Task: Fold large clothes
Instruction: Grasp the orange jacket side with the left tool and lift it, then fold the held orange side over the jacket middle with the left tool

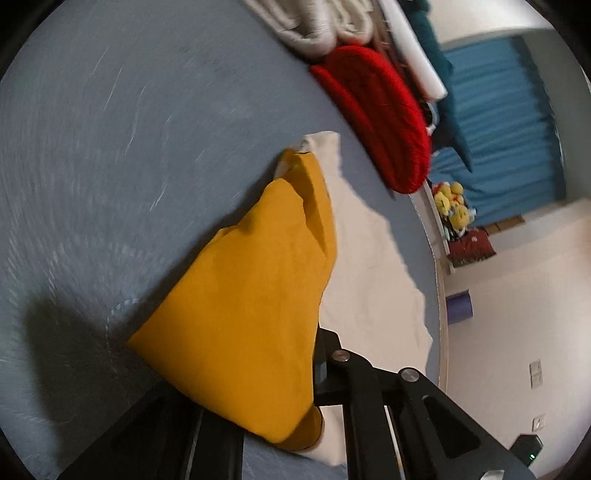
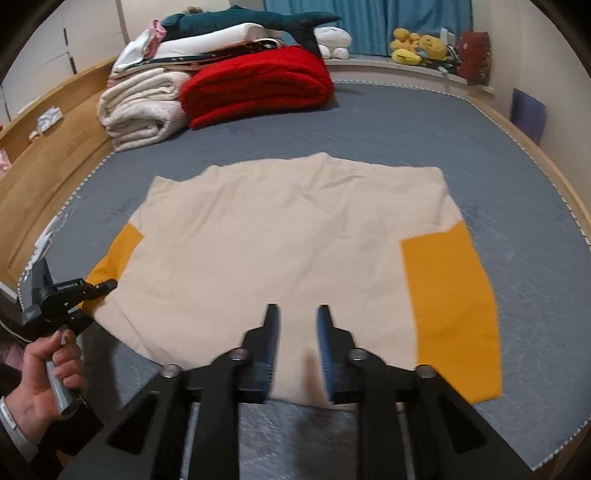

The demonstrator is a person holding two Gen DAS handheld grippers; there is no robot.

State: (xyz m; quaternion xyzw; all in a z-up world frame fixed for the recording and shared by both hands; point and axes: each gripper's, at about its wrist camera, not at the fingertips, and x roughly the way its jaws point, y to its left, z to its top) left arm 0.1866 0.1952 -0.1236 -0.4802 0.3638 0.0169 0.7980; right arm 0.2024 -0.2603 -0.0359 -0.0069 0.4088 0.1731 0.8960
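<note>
A cream shirt (image 2: 291,236) with yellow sleeves lies flat on the blue-grey bed (image 2: 406,125), collar end far from me. My right gripper (image 2: 298,325) hovers low over the near hem. Its blue-padded fingers (image 2: 271,332) stand apart, and the cloth lies under the gap. At the left a hand (image 2: 48,362) holds my left gripper (image 2: 109,285) at the left yellow sleeve (image 2: 114,254). In the left wrist view that yellow sleeve (image 1: 251,295) is lifted and drapes over the left gripper (image 1: 303,347), which is shut on it. One finger is hidden by the cloth. The right yellow sleeve (image 2: 454,302) lies flat.
A folded red blanket (image 2: 258,85), rolled white blankets (image 2: 144,110) and a teal plush shark (image 2: 251,20) are stacked at the bed's far left. Yellow plush toys (image 2: 417,46) sit on a far ledge. A wooden bed frame (image 2: 48,158) runs along the left.
</note>
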